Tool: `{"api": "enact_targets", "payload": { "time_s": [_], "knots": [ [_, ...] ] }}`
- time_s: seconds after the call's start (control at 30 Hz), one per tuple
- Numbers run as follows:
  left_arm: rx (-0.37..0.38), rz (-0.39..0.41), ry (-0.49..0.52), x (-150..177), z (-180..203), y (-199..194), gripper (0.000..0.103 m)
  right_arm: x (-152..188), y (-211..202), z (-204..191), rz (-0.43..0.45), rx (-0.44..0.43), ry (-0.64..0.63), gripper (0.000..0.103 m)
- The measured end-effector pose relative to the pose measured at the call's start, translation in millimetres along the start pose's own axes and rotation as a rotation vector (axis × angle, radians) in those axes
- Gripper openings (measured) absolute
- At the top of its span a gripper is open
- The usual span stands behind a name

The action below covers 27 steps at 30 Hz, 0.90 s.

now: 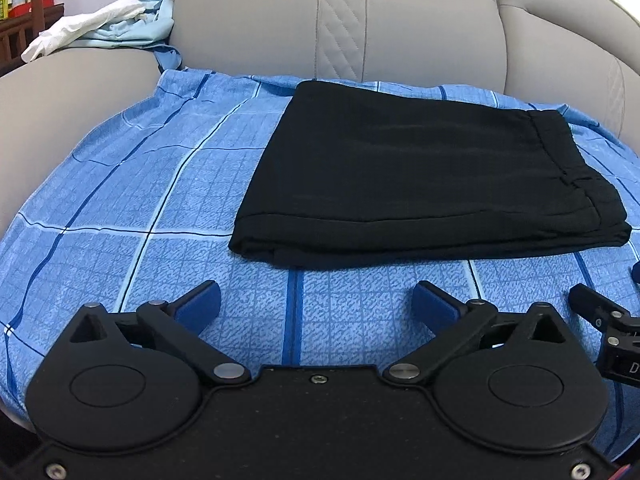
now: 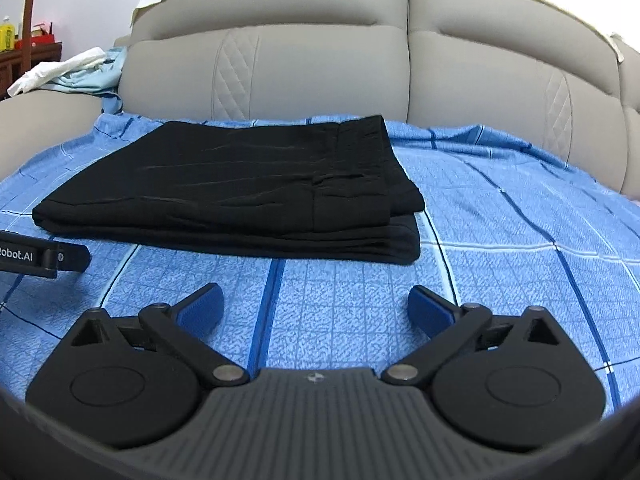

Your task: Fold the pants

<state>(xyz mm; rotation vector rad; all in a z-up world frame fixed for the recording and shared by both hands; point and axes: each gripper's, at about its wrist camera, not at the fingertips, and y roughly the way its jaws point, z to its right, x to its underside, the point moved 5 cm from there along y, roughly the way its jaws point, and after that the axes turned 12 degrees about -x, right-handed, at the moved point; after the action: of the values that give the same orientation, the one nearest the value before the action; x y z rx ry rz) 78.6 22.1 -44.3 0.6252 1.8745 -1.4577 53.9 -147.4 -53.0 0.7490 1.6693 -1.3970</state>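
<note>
Black pants (image 1: 424, 172) lie folded in a flat, layered rectangle on a blue checked sheet (image 1: 160, 200); the right wrist view shows the same pants (image 2: 240, 196) left of centre. My left gripper (image 1: 316, 306) is open, its blue pads spread wide over bare sheet, short of the pants' near edge. Equally wide open, my right gripper (image 2: 314, 306) hovers over the sheet (image 2: 500, 240) below the pants' right corner. Nothing is between either pair of pads. Part of the right gripper (image 1: 600, 320) shows at the left wrist view's right edge, and the left gripper's finger (image 2: 44, 258) shows at far left.
The sheet covers the seat of a beige sofa (image 1: 340, 20) with padded back cushions (image 2: 480, 60). White and pale blue cloths (image 1: 112, 24) lie heaped on the left armrest. A wooden shelf with bottles (image 2: 16, 36) stands far left.
</note>
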Motion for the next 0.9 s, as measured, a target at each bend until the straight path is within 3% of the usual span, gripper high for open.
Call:
{"api": "enact_targets", "payload": {
  "time_s": [0.9],
  "knots": [
    [0.046,0.026,0.009,-4.9,-0.1,9.4,0.103,3.4,10.6,-8.0,0.072,-0.008,-0.018,0.103]
  ]
}}
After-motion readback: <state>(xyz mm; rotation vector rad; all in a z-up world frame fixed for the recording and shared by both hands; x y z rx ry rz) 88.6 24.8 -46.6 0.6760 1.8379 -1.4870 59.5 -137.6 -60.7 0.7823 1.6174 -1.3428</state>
